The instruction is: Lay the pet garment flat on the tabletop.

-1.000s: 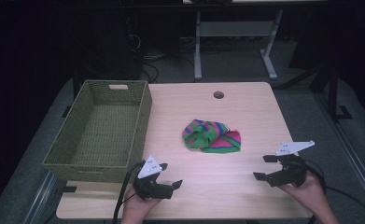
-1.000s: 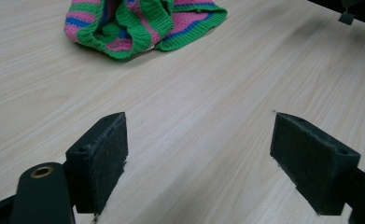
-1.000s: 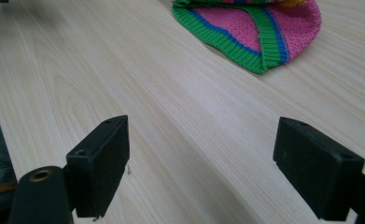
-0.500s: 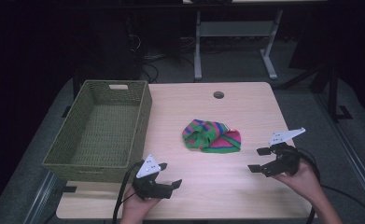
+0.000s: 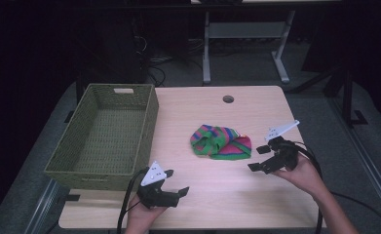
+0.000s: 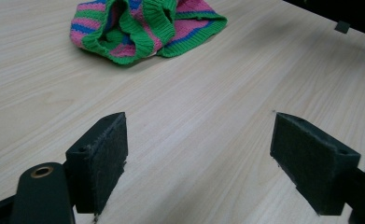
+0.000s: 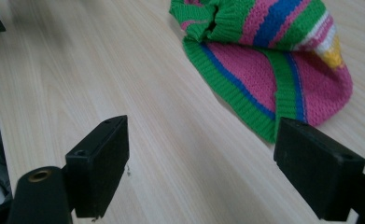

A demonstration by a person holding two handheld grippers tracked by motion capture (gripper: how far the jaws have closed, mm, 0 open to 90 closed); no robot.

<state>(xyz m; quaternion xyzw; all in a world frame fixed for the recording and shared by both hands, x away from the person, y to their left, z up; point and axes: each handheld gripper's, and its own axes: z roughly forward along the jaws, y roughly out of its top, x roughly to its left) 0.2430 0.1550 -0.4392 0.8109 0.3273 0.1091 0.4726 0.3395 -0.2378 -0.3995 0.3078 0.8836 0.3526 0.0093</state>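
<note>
**Right tool nears the striped knit cloth, not yet gripping**

The striped knit cloth [image 5: 220,142] lies crumpled near the middle of the wooden surface [image 5: 212,202], to the right of the woven basket [image 5: 105,134], which stands empty at the left side. The cloth is apart from the basket and nothing touches it.

The right tool [image 5: 259,157] hovers just beside the right edge of the cloth, with its jaws spread wide. In the right gripper view the green border of the cloth [image 7: 269,70] sits just in front of the far jaw, but it is not between the two jaws. The left tool [image 5: 174,191] is low near the front edge of the surface, well apart from the cloth, and its jaws are also spread wide with nothing between them; in the left gripper view the cloth [image 6: 143,25] appears far ahead.

I judge that the step in hand is the approach for a first grasp, probably to bring the cloth into the basket. The next move calls for the right tool to go forward and down, so that a fold of the knit comes between the jaws, and then to close on it. The cloth is soft and loose, so a grip on only the thin border may let the other part hang and drag.
</note>
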